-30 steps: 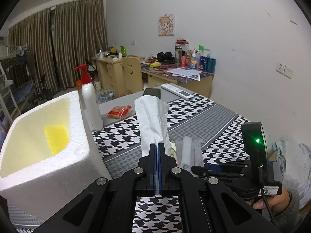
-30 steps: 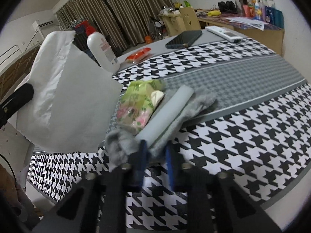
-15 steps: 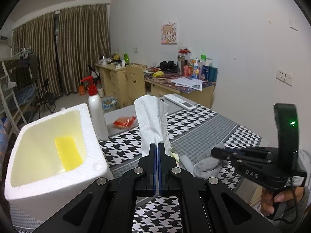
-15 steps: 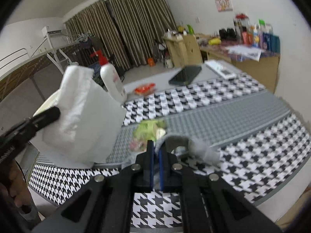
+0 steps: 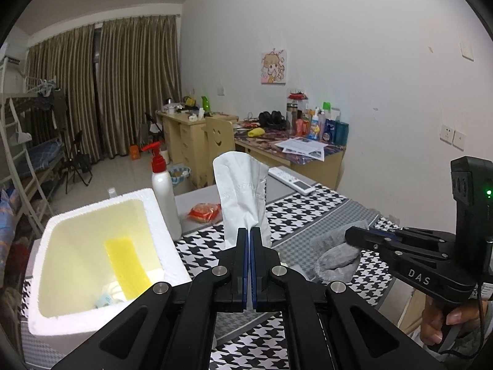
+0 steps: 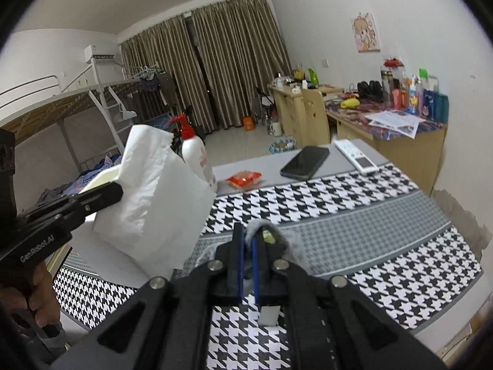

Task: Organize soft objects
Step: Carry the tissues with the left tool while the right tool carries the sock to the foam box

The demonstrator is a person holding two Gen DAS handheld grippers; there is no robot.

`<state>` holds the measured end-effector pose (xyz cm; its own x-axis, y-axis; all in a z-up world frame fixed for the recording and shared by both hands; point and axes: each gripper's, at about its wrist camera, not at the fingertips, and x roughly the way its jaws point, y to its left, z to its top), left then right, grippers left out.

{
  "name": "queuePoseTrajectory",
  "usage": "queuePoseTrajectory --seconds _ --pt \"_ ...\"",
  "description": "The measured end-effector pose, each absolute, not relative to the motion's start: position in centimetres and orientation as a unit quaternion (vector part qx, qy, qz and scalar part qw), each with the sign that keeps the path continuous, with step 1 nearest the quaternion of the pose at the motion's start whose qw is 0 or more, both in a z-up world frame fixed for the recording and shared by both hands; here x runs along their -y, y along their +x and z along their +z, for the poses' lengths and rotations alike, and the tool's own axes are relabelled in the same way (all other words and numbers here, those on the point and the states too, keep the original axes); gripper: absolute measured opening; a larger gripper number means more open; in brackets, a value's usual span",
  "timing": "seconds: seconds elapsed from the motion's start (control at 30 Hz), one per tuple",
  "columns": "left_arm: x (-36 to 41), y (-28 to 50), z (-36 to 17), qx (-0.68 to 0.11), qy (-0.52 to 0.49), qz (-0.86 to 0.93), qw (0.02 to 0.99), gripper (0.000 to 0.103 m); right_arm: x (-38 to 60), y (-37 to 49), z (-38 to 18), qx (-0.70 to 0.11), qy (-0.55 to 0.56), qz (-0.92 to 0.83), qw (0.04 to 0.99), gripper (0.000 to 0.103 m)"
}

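The white foam box (image 5: 101,256) stands open on the houndstooth table (image 5: 311,206) — the carry step, I judge, with both loads next needing lowering into it. The left gripper (image 5: 249,240) is clamped on a white tissue (image 5: 243,191) standing above its tips; the right gripper (image 6: 246,243) pinches a grey sock (image 6: 271,231) — drooping past its jaws.

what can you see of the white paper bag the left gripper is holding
The white paper bag is thin, creased paper, looking empty and flattened, with a ragged top edge. The left gripper is shut on its lower edge, so it stands upright above the fingers in the left wrist view. In the right wrist view it hangs clear of the houndstooth cloth, in front of the white foam box and the pump bottle. Nothing else visibly touches it.
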<state>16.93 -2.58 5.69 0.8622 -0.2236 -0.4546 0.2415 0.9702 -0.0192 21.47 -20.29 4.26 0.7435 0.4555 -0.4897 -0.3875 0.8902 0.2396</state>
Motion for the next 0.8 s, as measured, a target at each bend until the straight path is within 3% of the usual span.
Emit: queuePoseTrajectory --seconds 0.8 --pt "0.5 15.9 10.9 -0.167 0.020 -0.090 0.982 0.001 17.6 20.6 9.4 -0.212 0.044 0.254 0.943 0.007"
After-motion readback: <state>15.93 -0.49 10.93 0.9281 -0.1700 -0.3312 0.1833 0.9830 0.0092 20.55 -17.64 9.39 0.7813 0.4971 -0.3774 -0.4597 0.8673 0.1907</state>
